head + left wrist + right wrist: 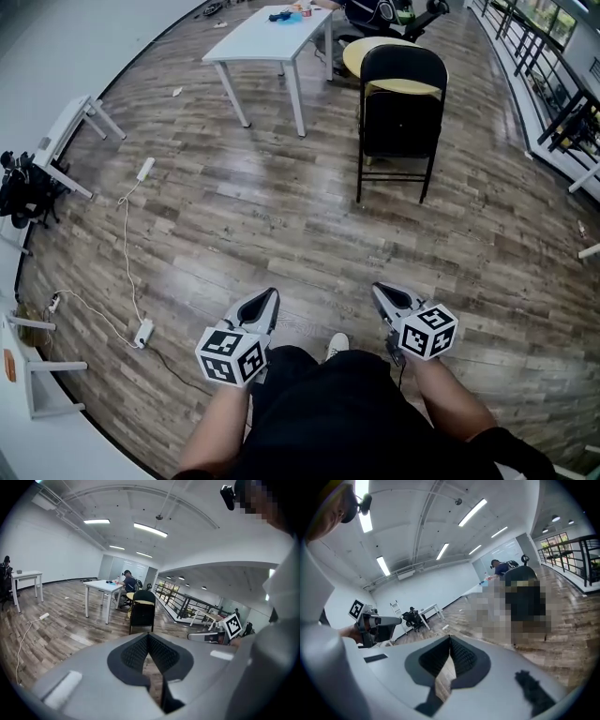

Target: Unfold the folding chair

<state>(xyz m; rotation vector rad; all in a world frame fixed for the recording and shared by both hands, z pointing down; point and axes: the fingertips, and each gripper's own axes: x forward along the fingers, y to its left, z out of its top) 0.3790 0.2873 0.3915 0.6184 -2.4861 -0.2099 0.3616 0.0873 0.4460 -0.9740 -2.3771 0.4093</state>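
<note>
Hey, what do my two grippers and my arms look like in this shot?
The left gripper and right gripper have grey wedge-shaped shells tapering to black ribbed pads. Each carries a white cube with black square markers. The forearms are bare, and the clothing in view is black.

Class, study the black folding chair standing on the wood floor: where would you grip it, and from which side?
Probably the curved top edge of the backrest, coming from the near side. The black folding chair stands upright, square to the person, and that edge is its highest part, with nothing in front of it.
</note>
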